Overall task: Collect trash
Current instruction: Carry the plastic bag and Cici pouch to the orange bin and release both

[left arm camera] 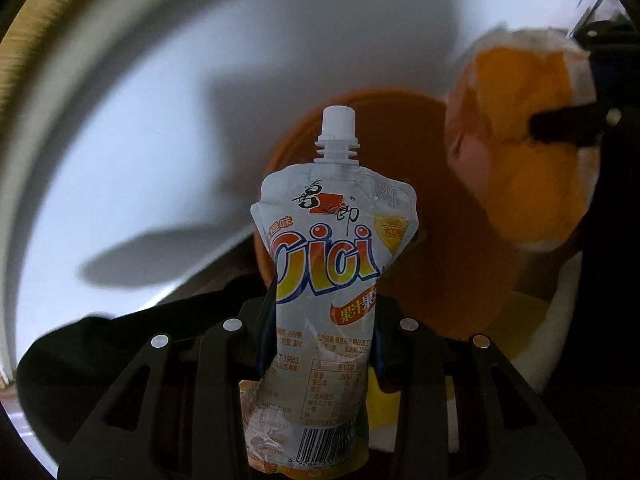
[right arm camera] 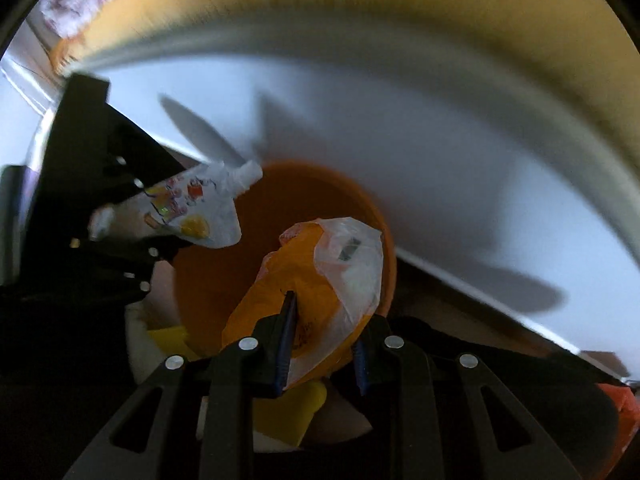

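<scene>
My left gripper point(left arm camera: 322, 320) is shut on a white drink pouch point(left arm camera: 328, 280) with a screw cap and orange lettering; the cap points away from me, over an orange bin point(left arm camera: 436, 208). The right gripper point(right arm camera: 322, 336) is shut on a crumpled orange-and-white plastic bag point(right arm camera: 320, 280), held just above the mouth of the same orange bin point(right arm camera: 224, 256). Seen from the right wrist, the pouch point(right arm camera: 188, 212) and the left gripper point(right arm camera: 132, 220) sit at the bin's left rim. From the left wrist, the bag point(left arm camera: 528, 140) hangs at upper right with a black right finger point(left arm camera: 560, 124) across it.
A white wall point(left arm camera: 168, 140) stands behind the bin, with shadows of both tools on it. Yellow and white objects point(right arm camera: 288, 412) lie on the dark floor beside the bin. A wooden surface point(right arm camera: 360, 12) shows blurred at the top. Something red point(right arm camera: 624, 404) sits at far right.
</scene>
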`<state>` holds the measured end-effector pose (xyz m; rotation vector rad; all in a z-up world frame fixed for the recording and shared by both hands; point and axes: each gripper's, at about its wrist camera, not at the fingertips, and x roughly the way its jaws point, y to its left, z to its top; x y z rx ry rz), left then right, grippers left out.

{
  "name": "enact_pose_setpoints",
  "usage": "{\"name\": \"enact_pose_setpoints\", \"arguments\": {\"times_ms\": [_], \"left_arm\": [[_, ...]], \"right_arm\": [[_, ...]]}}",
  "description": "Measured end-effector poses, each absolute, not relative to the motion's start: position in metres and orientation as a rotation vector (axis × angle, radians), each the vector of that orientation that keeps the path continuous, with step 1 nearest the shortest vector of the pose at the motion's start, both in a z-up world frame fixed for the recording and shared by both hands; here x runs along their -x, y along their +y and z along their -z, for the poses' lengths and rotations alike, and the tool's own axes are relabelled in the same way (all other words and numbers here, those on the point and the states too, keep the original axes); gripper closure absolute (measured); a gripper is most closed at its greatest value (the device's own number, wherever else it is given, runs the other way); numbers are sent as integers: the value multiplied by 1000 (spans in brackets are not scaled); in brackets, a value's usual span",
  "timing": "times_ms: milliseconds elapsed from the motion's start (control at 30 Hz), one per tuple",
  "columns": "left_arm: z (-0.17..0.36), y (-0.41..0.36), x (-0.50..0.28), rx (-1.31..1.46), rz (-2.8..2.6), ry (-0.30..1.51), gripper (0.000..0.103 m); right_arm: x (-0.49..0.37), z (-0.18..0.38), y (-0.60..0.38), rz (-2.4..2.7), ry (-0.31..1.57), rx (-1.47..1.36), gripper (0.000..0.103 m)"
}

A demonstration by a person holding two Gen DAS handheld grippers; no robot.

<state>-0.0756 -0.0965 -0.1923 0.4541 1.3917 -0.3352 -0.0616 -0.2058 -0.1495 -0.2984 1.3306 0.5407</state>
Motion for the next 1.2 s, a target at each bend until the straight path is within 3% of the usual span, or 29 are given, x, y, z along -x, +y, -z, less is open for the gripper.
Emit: {"name": "enact_pose_setpoints", "arguments": {"times_ms": [233, 367, 433, 467, 500, 600, 1000, 1200], "left_arm": [[243, -104, 53, -500, 316, 1541, 68], [255, -108, 49, -514, 320, 1561, 66], [256, -108, 47, -518, 310, 1560, 55], [256, -108, 47, -514, 309, 1553, 40], [254, -108, 47, -507, 310, 1540, 31], [248, -110, 49, -493, 325, 1516, 27], [227, -111, 65, -486, 317, 1449, 27], [167, -99, 74, -502, 309, 1300, 27]], "right_arm": [[47, 201, -196, -526, 1471, 301, 78], [45, 216, -198, -515, 1511, 302, 71], [44, 220, -200, -504, 1523, 302, 62], [44, 220, -200, -501, 1525, 298, 49], [44, 220, -201, -498, 1521, 296, 43], [46, 214, -205, -505, 1508, 271, 43], [63, 174, -221, -474, 1432, 230, 43], [75, 105, -253, -476, 1280, 212, 34]]}}
